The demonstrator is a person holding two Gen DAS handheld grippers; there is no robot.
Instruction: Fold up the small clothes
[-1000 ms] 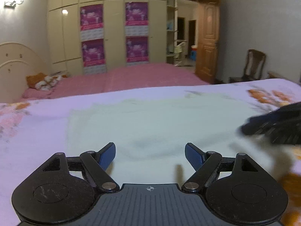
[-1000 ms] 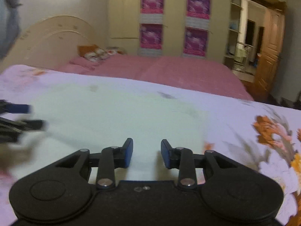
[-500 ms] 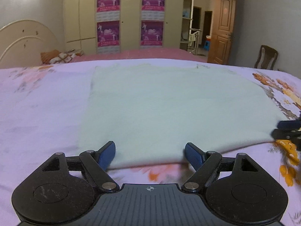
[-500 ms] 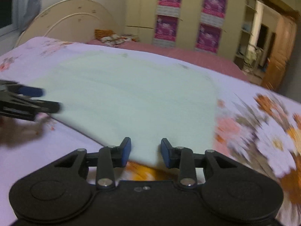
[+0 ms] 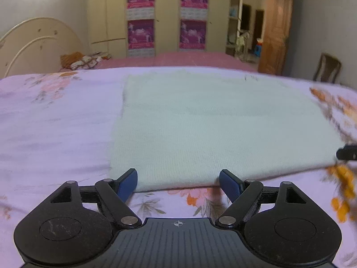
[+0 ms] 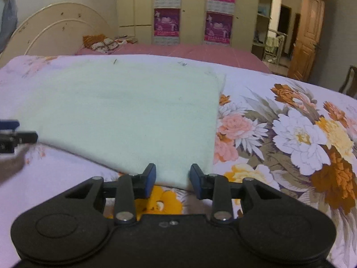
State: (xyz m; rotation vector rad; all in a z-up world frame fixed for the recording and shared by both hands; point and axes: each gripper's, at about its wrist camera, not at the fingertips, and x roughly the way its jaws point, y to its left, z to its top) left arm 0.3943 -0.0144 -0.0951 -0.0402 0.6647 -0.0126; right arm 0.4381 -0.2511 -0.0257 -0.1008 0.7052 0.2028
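A pale green knitted cloth (image 5: 212,129) lies flat as a rectangle on the floral bedsheet (image 5: 55,120). It also shows in the right wrist view (image 6: 125,116). My left gripper (image 5: 178,182) is open and empty, just short of the cloth's near edge, toward its left corner. My right gripper (image 6: 172,179) is open and empty, its fingers at the cloth's near right corner. The left gripper's tip shows at the left edge of the right wrist view (image 6: 13,134). The right gripper's tip shows at the right edge of the left wrist view (image 5: 348,153).
The lilac sheet with large flowers (image 6: 301,134) covers the bed on all sides of the cloth. A second bed with a pink cover (image 5: 178,60) and pillows (image 5: 82,60) stands behind. A wardrobe with posters (image 5: 167,15), a wooden door (image 5: 276,31) and a chair (image 5: 326,70) are beyond.
Both grippers have drawn back toward me from over the cloth to its near edge. The cloth now lies flat and whole in front of them. Both stay open.
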